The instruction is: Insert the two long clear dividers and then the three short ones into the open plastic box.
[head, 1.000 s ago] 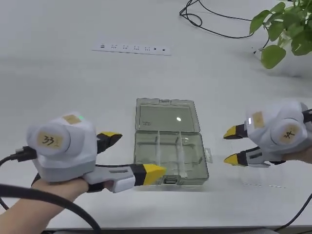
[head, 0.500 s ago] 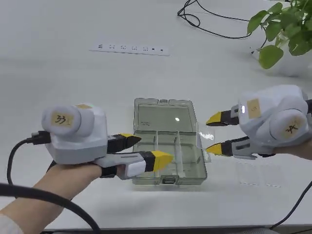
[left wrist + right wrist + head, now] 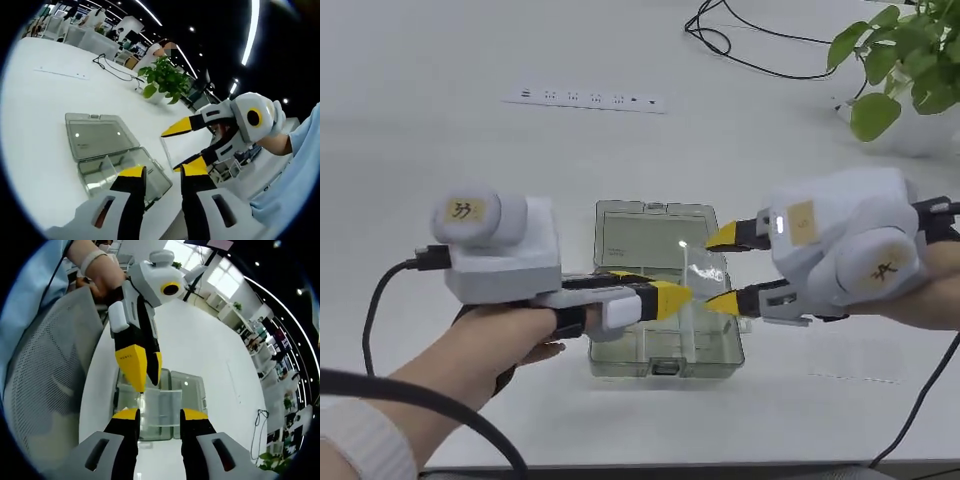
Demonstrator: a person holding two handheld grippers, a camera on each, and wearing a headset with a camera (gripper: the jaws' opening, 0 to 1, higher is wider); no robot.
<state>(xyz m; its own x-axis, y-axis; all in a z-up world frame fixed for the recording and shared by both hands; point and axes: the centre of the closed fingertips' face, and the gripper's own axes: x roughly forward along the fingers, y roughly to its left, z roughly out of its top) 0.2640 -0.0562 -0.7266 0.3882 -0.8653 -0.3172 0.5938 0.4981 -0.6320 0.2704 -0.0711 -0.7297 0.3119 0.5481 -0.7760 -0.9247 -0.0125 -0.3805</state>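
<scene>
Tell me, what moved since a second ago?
The right gripper swung in from the right and now holds a clear plastic divider that lay beside the open, see-through grey plastic box. The left gripper moved in from the left, jaws open and empty. The box, the white power strip and the green plant stayed put.

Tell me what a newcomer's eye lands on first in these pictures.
Two white grippers with yellow-tipped jaws meet nose to nose over the open plastic box mid-table, the left gripper on the left, the right gripper on the right. The right gripper's jaws hold a clear divider, the left gripper's tips close by its edge. A green plant sits at the table's far right.
</scene>
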